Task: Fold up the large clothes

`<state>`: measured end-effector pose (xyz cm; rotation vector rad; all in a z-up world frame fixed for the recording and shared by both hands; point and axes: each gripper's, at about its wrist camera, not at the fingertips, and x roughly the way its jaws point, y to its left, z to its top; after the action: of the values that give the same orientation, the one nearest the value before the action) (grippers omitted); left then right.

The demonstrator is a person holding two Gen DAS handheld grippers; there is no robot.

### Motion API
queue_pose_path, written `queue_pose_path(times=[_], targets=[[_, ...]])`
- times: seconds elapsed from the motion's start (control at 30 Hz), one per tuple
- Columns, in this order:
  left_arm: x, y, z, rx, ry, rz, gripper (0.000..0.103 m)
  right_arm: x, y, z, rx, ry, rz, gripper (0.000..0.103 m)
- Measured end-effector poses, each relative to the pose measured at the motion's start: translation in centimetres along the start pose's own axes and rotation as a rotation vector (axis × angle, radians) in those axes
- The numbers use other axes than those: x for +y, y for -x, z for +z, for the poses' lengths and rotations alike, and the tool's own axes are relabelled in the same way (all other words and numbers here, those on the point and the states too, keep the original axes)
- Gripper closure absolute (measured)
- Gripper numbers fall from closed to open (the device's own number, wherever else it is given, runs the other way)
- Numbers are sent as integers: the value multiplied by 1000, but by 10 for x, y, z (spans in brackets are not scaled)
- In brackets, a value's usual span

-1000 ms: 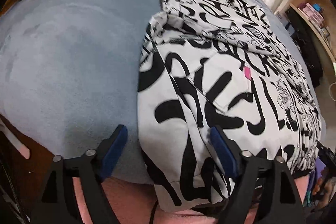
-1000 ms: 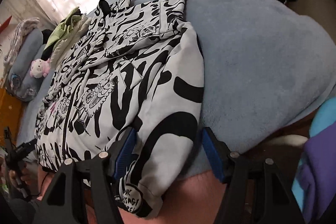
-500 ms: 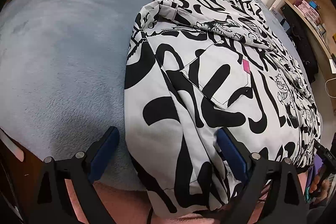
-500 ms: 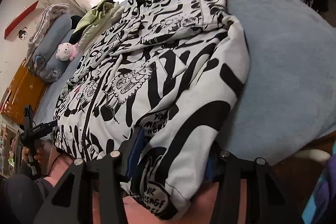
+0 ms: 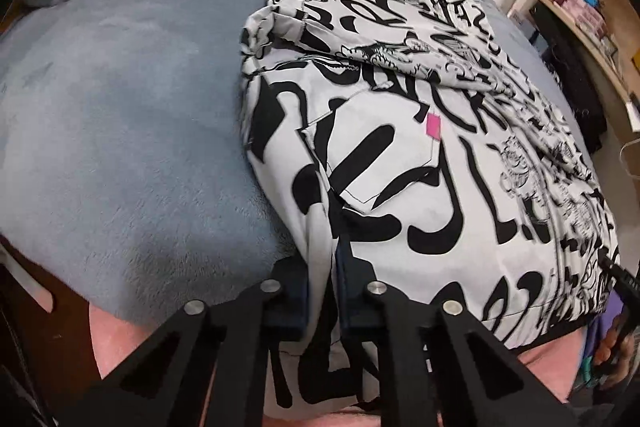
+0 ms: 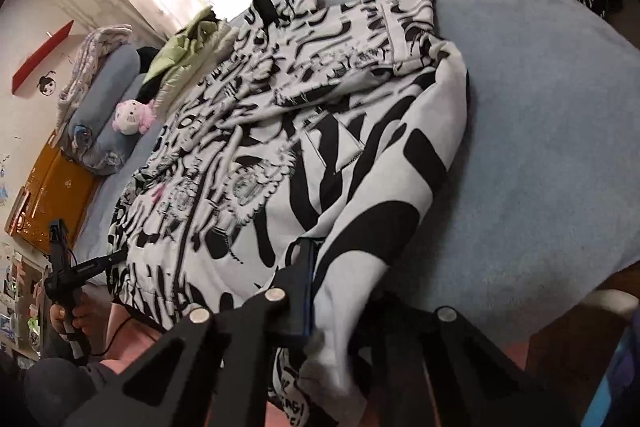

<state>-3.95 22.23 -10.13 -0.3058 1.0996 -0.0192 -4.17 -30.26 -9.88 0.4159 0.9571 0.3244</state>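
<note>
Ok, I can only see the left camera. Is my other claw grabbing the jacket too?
Observer: Yes. The right claw is pinched shut on the jacket, on a fold at its near edge.
Operator: What's behind the kitty toy? I just see a blue pillow.
Observer: A pale folded quilt lies on top of that pillow, above the kitty toy.
Operator: And next to the bed on that side?
Observer: An orange wooden cabinet stands right beside the bed, just past the pillow.
</note>
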Motion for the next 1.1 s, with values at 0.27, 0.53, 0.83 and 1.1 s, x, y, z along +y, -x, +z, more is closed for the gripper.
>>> queue_pose_path(times=[0.27, 0.53, 0.83, 1.1], targets=[[-1, 52, 5, -28, 23, -96, 98, 22, 48, 12, -56, 36, 71, 97], [11, 76, 60, -71, 170, -298, 98, 31, 67, 61, -128, 0, 197, 98], [6, 46, 181, -204, 257, -354, 97, 25, 38, 179, -253, -155, 257, 98], [9, -37, 306, -152, 374, -349, 51, -23, -69, 288, -151, -429, 243, 68]])
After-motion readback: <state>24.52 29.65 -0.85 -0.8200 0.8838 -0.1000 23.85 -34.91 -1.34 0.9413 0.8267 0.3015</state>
